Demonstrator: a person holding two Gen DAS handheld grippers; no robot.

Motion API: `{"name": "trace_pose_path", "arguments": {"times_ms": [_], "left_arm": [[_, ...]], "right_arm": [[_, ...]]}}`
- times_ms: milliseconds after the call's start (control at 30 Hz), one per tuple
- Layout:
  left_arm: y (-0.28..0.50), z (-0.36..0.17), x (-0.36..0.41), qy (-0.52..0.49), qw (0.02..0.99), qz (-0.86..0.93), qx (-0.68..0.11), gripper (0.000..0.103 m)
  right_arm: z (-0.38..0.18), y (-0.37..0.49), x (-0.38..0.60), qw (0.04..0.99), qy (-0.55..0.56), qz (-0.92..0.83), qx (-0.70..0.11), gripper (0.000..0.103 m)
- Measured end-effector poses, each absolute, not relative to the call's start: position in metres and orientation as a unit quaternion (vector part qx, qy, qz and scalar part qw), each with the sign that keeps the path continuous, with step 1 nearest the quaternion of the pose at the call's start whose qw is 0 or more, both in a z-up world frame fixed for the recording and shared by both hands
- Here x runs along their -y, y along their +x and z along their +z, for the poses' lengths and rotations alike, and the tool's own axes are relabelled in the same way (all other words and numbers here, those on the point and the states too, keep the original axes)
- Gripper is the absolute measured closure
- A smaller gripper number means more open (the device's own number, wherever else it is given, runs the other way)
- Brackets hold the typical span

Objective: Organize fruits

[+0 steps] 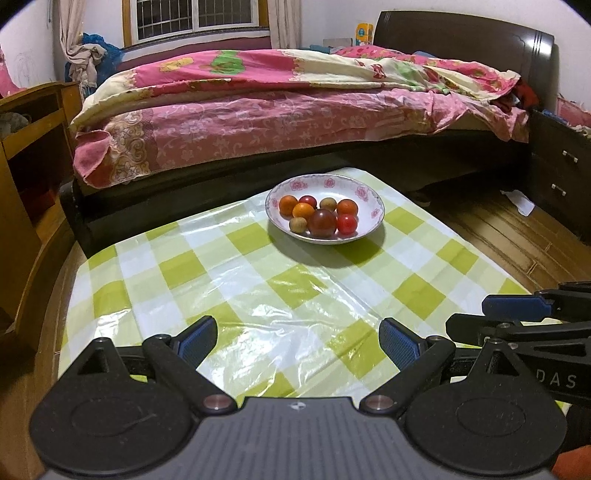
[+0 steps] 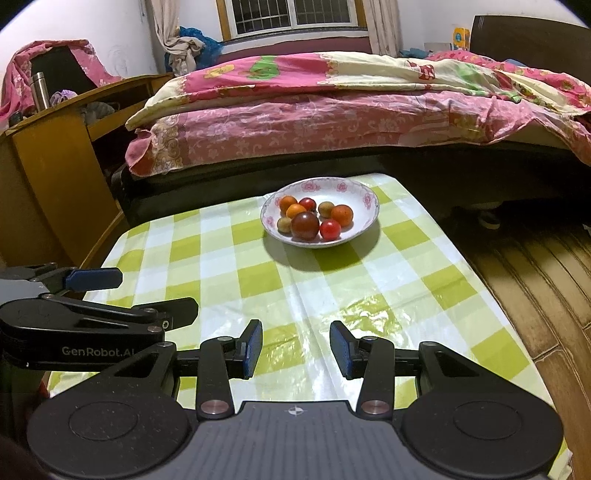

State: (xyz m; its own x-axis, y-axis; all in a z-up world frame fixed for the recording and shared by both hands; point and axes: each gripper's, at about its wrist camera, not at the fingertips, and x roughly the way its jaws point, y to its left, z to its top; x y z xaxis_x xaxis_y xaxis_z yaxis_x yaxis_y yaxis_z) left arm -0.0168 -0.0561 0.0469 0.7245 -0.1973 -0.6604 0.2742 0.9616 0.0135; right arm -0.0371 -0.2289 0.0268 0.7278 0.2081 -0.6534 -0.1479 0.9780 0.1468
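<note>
Where the fruits sit: all eight lie in a white bowl point(image 1: 325, 186) with a pink flower rim, toward the far end of the tabletop point(image 1: 229, 280).
Fruits: a large dark red one point(image 1: 322, 222) at the near side, a bright red one point(image 1: 347, 224) just right of it, orange ones point(image 1: 288, 205) behind, and two small brownish ones point(image 1: 298, 224).
Axis: every fruit is round, so no long axis or pointing direction can be told.
Left tool point(image 1: 297, 341): jaws spread wide, nothing between them, low over the near end of the tabletop, well apart from the bowl, which lies straight ahead.
Right tool point(image 2: 295, 349): jaws partly open, empty, also at the near end, the bowl ahead.
Side by side: each tool shows at the edge of the other's view.
Tabletop: green and white checked plastic cover, glossy and creased.
Room: a bed point(image 1: 295, 107) with pink floral bedding beyond the tabletop, a barred window point(image 2: 291, 14) behind it, wooden shelving point(image 2: 55, 155) at left, plank floor point(image 2: 535, 280) at right.
</note>
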Motion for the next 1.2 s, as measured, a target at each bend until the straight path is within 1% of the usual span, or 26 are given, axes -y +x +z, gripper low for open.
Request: {"name": "trace_pose_path", "arguments": {"times_ms": [667,867,1200], "left_arm": [[-0.055,0.038,0.058,0.076,0.919,-0.125,-0.367,0.001],[-0.06,0.037,0.065,0.101,0.916,-0.118,-0.37,0.001],[-0.062,0.036,0.063,0.097,0.917,-0.114,-0.369,0.001]], "right_arm": [[0.02,-0.078,0.227,0.924,0.055,0.092,-0.368,0.065],[0.019,-0.085,0.227,0.922,0.063,0.094,-0.37,0.064],[0.017,-0.087,0.227,0.921,0.065,0.093,-0.373,0.064]]}}
